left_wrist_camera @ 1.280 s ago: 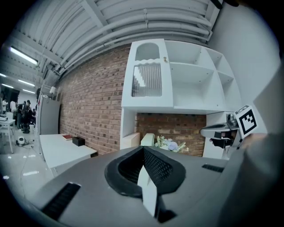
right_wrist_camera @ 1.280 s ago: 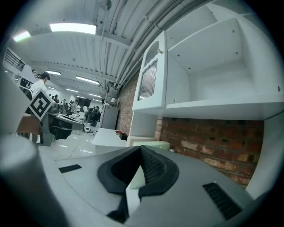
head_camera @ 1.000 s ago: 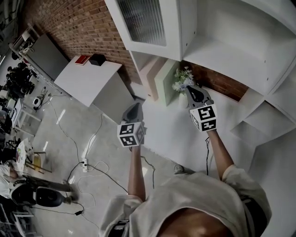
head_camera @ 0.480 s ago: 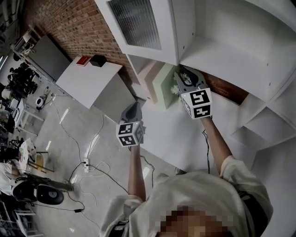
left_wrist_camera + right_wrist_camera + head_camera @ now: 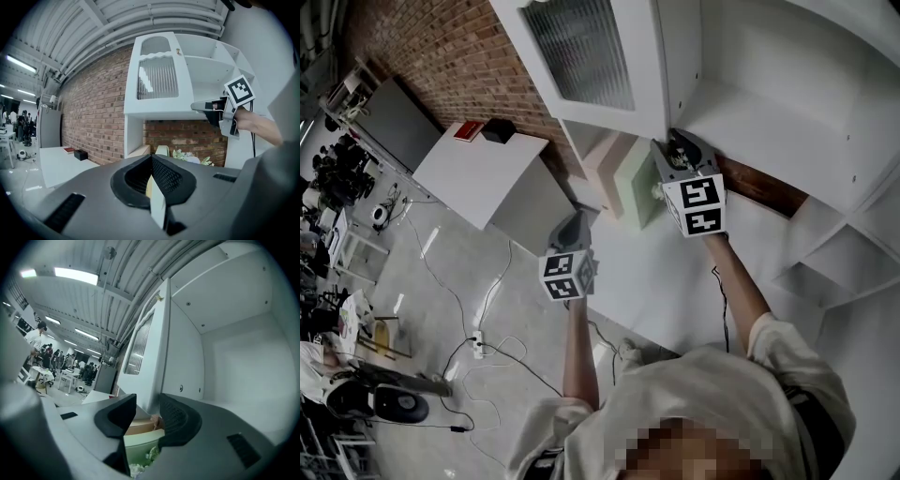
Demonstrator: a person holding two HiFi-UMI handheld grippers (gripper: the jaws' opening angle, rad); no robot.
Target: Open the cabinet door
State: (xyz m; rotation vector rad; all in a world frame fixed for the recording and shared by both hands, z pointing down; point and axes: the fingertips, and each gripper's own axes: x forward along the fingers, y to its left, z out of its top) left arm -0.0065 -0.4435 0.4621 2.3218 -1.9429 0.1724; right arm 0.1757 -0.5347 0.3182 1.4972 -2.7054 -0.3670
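The white cabinet door (image 5: pixel 581 52), with a ribbed glass panel, stands swung out from the empty white cabinet (image 5: pixel 769 103). My right gripper (image 5: pixel 673 150) is raised level at the door's lower corner. In the right gripper view its jaws (image 5: pixel 147 408) are opening, and the door's edge (image 5: pixel 157 357) runs down between them without the pads pressing on it. My left gripper (image 5: pixel 575 223) hangs lower and to the left, away from the cabinet, shut with nothing in it (image 5: pixel 152 161). The left gripper view shows the door (image 5: pixel 157 77) and the right gripper (image 5: pixel 200 106) under it.
Under the cabinet stand a pale green panel (image 5: pixel 639 180), a pink one (image 5: pixel 605 159) and a small bunch of flowers (image 5: pixel 187 156) against the brick wall (image 5: pixel 441 56). A white table (image 5: pixel 483 173) with a red book and a black box is at left. Cables (image 5: pixel 487 347) lie on the floor.
My right gripper has risen from beside the flowers to the door's lower corner, and its jaws have spread apart. The left gripper has shifted only slightly.
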